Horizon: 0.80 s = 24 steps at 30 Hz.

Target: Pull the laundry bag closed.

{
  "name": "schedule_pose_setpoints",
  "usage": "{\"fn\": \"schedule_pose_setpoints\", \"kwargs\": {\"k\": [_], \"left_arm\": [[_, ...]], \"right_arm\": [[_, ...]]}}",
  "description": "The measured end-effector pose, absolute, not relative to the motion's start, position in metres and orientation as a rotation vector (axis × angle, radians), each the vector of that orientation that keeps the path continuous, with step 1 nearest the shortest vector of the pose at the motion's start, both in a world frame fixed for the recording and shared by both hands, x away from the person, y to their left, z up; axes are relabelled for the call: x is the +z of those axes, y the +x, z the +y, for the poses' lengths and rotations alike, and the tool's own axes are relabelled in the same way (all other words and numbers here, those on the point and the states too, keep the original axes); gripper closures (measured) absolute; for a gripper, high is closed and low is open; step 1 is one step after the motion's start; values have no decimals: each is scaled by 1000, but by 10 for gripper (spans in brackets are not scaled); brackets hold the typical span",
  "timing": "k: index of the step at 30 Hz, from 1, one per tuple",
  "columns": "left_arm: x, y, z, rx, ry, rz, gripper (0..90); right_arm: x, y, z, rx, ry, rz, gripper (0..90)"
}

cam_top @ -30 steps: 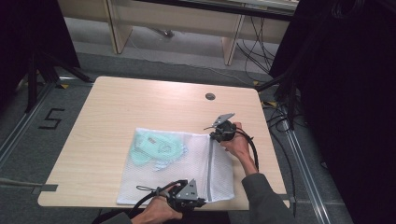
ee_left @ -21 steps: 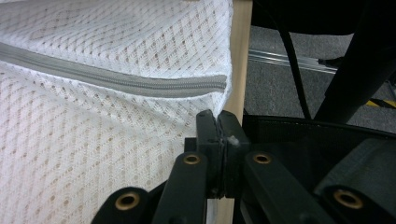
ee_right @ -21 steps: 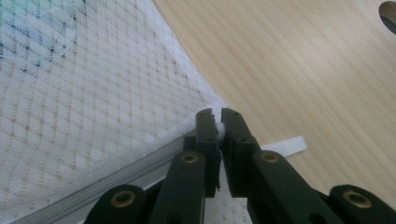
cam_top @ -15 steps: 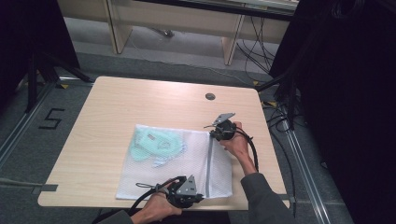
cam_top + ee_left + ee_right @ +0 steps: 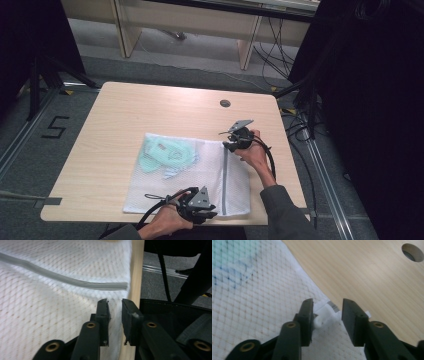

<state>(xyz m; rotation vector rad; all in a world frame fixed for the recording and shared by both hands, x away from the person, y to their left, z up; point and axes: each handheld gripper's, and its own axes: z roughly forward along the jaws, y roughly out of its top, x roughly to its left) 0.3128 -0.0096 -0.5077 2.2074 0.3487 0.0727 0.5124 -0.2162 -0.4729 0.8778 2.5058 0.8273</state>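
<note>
- Mesh bag (image 5: pixel 200 172), white netting with a zip, lies flat on the wooden table (image 5: pixel 150 110); the high view reveals green items (image 5: pixel 165 154) inside.
- Right gripper (image 5: pixel 327 311): jaws just opening, moderately apart, white zip pull (image 5: pixel 322 316) between them.
- Left gripper (image 5: pixel 115 315): jaws just opening, narrowly parted over the bag's near edge.

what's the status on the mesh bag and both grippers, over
Left gripper and right gripper: jaws just opening, pads off the mesh laundry bag. Bag flat on table, green garment inside, zip pull between right jaws. Nothing blocking.

White mesh laundry bag (image 5: pixel 200 175) — zipped, flat on the table's near edge — green garment inside.
</note>
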Motion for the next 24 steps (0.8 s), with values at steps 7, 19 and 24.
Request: {"fn": "schedule_pose_setpoints", "kwargs": {"k": [7, 19, 24], "left_arm": [[-500, 318, -2, 100, 2187, 394, 614], [-484, 330, 23, 139, 2142, 512, 469], [-476, 333, 38, 170, 2134, 548, 432]], "right_arm": [[-463, 504, -217, 857, 919, 2501, 535], [-450, 490, -218, 903, 915, 2486, 493], [-448, 482, -221, 919, 928, 2510, 488]]}}
